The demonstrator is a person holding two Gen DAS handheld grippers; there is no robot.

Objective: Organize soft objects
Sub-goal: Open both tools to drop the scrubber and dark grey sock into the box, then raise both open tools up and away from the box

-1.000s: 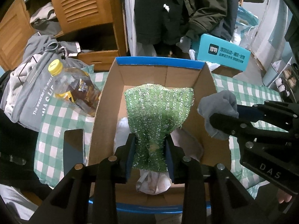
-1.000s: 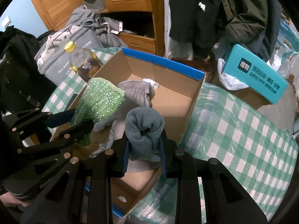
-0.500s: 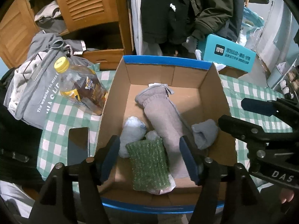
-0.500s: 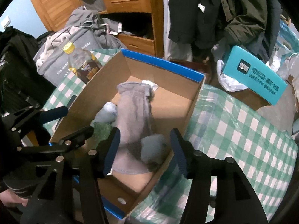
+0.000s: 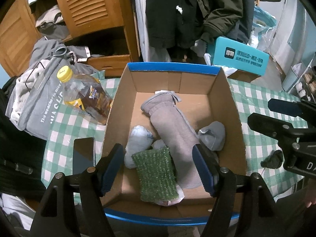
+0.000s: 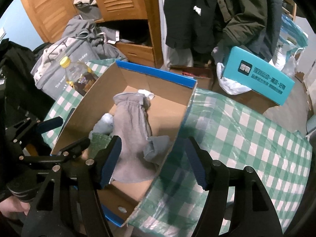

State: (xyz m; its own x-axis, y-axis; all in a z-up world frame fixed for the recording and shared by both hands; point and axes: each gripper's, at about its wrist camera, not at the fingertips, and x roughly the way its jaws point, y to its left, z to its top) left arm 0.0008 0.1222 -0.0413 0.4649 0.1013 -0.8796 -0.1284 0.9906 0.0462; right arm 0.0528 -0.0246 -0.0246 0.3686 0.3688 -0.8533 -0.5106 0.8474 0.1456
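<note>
1. I am in a lived-in home, a bedroom or closet corner: ahead of my tool stands a wooden wardrobe (image 5: 92,6) with louvred doors, clothes stuffed on its shelves.
2. Dark coats (image 5: 189,9) hang straight ahead beyond the cardboard box (image 5: 173,73).
3. Ahead and to the left of my tool, a heap of grey clothing (image 5: 41,90) lies at the tabletop's edge, with a yellow-capped bottle (image 5: 83,94) beside it.
4. The tabletop (image 6: 246,138) wears a green-and-white checked plastic cloth, a household cover.
5. Ahead and to the right sit a teal carton (image 6: 258,75) and plastic bags (image 6: 231,83), ordinary domestic clutter.
</note>
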